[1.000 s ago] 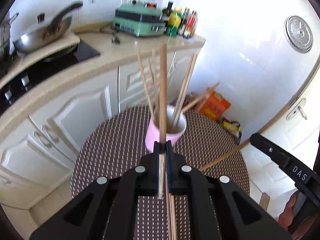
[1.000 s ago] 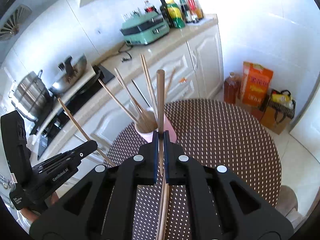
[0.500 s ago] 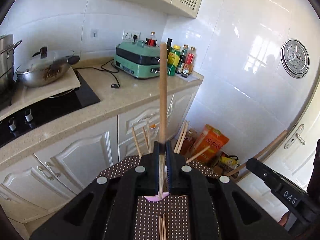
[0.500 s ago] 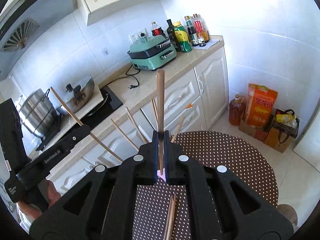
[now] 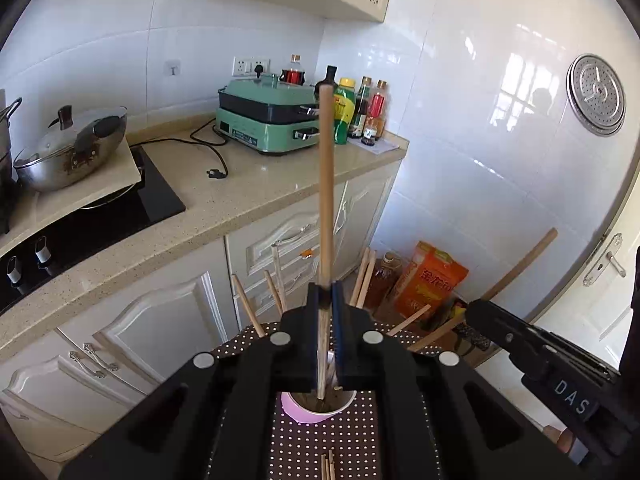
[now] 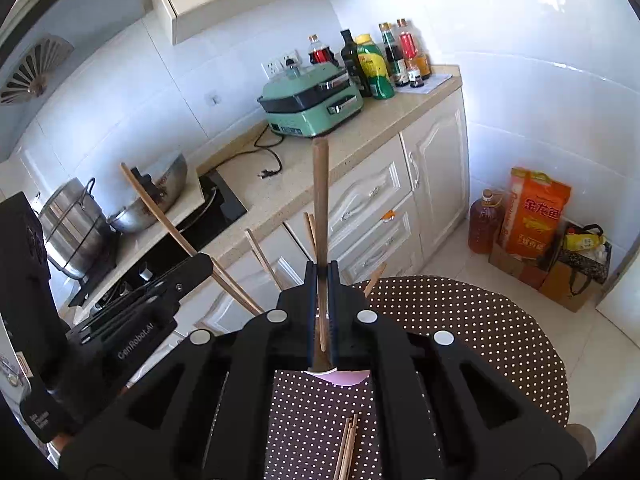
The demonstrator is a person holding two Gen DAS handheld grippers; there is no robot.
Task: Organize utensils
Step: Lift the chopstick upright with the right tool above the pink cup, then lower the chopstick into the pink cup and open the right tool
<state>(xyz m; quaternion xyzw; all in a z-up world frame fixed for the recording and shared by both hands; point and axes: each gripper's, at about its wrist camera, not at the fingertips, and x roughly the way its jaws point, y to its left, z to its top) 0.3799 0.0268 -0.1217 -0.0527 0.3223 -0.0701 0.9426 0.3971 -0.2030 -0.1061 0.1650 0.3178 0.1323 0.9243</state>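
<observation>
Both grippers — left (image 5: pixel 326 294) and right (image 6: pixel 322 276) — each clamp an upright chopstick (image 5: pixel 326 184) above the pink cup (image 5: pixel 316 410)

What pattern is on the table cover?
Dark brown with small white polka dots; the table cover shows best in the right wrist view.

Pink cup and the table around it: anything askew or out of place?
Sticks in the pink cup splay outward at different angles rather than standing together. A few chopsticks lie loose on the dotted table. Each gripper, left and right, clamps one upright stick.
</observation>
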